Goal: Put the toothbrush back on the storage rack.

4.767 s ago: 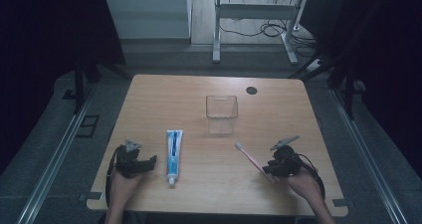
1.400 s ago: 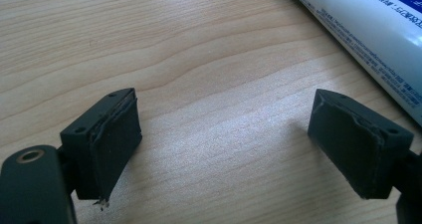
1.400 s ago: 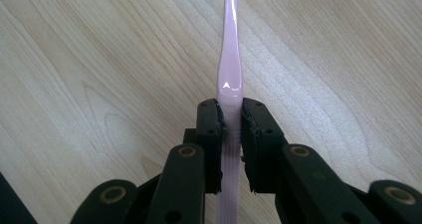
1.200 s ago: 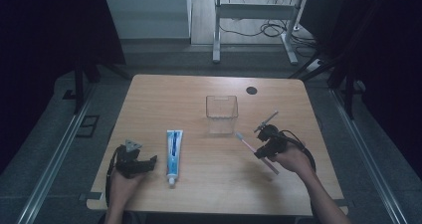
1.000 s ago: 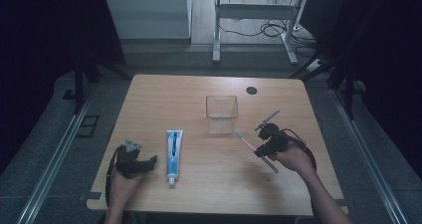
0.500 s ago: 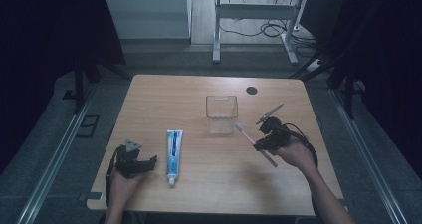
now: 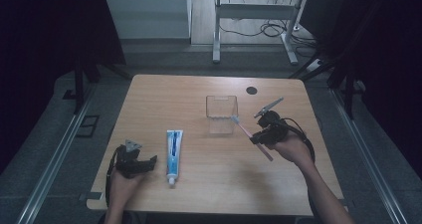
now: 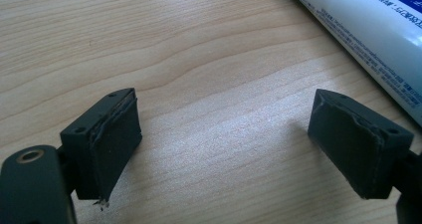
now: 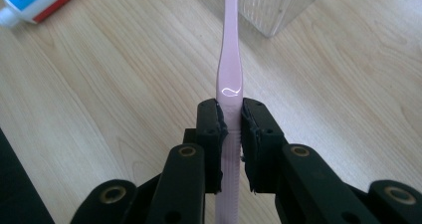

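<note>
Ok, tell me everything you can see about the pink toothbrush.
The toothbrush is slim, pale pink, glossy plastic by the look of it, with a whitish bristled head at its far end. The right gripper is shut on its handle, the black fingers pressing both sides. It is held off the table, tilted, its head toward the clear ribbed cup, close to its rim; whether they touch can't be told. The tail of the handle sticks out behind the fingers.
</note>
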`<state>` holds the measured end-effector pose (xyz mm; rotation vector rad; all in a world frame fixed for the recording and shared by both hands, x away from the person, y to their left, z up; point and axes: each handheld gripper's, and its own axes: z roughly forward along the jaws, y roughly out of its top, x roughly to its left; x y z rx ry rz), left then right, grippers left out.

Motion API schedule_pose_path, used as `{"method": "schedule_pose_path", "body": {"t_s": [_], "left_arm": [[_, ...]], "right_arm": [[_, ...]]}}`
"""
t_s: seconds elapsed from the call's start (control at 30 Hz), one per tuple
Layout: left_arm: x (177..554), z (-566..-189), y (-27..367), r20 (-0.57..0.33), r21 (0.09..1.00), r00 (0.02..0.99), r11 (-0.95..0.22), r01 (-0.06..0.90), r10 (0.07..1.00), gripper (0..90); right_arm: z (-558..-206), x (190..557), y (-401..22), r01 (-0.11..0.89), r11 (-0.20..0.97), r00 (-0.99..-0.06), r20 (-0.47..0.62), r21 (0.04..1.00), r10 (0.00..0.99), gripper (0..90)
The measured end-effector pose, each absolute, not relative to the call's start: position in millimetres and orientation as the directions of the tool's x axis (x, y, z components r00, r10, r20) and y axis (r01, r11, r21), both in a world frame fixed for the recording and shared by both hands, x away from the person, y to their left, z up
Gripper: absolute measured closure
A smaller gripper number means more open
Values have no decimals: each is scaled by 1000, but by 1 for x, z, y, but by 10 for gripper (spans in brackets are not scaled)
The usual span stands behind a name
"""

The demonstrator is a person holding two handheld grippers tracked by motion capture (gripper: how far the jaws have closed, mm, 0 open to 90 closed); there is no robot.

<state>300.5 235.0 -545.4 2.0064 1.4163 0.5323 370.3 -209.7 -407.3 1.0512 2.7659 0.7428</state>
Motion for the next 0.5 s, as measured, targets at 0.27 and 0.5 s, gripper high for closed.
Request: {"method": "schedule_pose_path", "body": {"t_s": [0.27,0.5], "left_arm": [[300,-545,235,-26,685,344,-234,690,938,131],[301,-546,235,-28,687,343,-231,689,939,131]], "right_arm": [[-398,376,-204,589,632,-759,78,503,646,781],[-390,382,-197,574,616,-760,70,540,646,781]]}}
